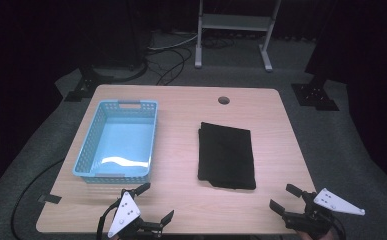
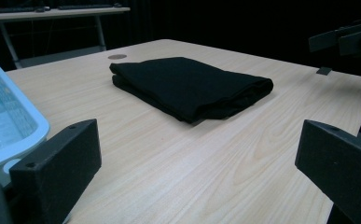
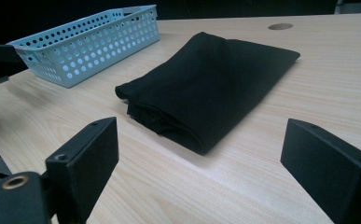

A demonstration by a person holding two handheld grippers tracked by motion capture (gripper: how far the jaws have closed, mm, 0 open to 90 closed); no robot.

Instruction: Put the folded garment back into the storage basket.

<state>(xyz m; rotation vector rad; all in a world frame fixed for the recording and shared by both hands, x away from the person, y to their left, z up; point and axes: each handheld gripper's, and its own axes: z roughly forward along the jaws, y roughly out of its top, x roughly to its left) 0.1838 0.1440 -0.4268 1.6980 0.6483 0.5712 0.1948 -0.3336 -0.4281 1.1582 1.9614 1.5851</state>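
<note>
Cut off by the bottom edge of the high view: hands behind left claw (image 1: 154, 204) and right claw (image 1: 285, 198). Cropped at left in the left gripper view: perforated light-blue plastic basket (image 2: 10, 122). Inner folds of folded black cloth (image 3: 206, 84): hidden.

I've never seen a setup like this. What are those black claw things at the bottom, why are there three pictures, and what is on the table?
Those claws are hand-held tools, each with two black jaws, one in each of a person's hands. The high view looks down on the wooden table from above: the left tool and the right tool sit at the near edge. The other two pictures come from small cameras riding on each tool, looking out between its jaws. On the table lie a folded black cloth and, beside it, a light blue perforated basket with nothing in it. Both tools stand open and hold nothing; both point toward the cloth.
</note>
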